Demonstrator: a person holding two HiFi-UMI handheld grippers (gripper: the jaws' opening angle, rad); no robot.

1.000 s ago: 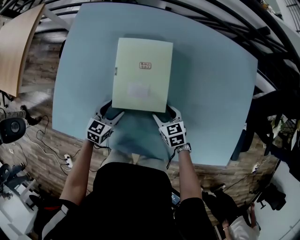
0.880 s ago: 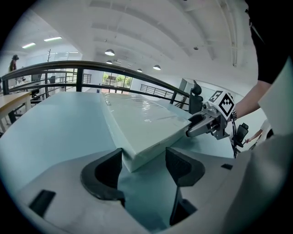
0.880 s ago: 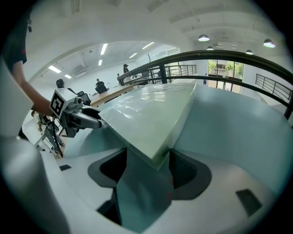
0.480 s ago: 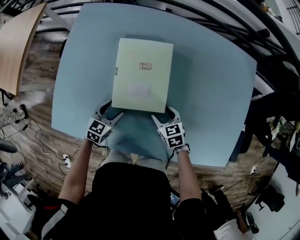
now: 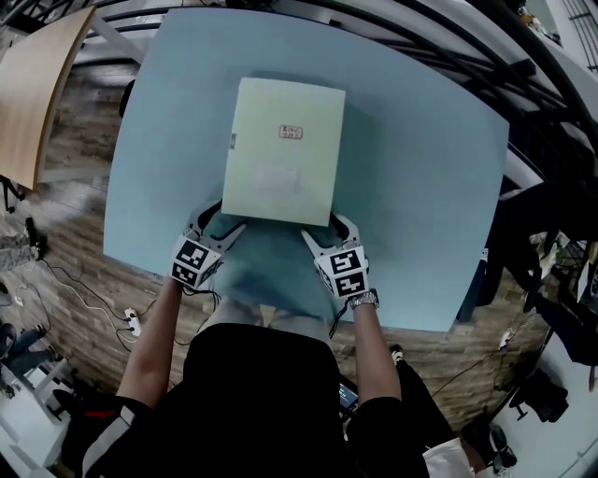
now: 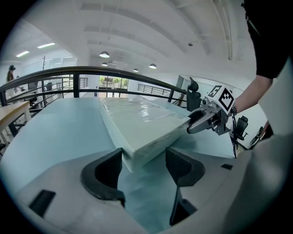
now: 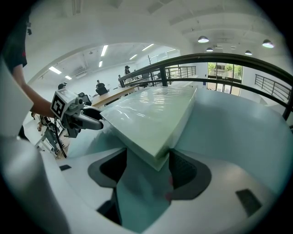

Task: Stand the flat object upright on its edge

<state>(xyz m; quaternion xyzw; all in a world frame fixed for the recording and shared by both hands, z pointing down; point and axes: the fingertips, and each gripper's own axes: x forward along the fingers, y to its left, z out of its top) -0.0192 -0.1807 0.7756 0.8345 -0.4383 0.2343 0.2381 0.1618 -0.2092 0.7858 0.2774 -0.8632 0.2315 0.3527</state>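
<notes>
A pale green flat box wrapped in clear film lies flat on the light blue table. My left gripper sits at the box's near left corner, my right gripper at its near right corner. In the left gripper view the box pokes its corner between the open jaws of the left gripper, with table showing beside the right pad. In the right gripper view the box reaches between the spread pads of the right gripper. Each view shows the other gripper at the far corner.
The table's near edge runs just behind both grippers, against the person's body. A wooden table stands at the upper left and dark railings run behind. A dark chair is at the right, and cables lie on the brick floor.
Both grippers and the box hold their places. A dark round item on the floor at the left edge has gone out of view.
</notes>
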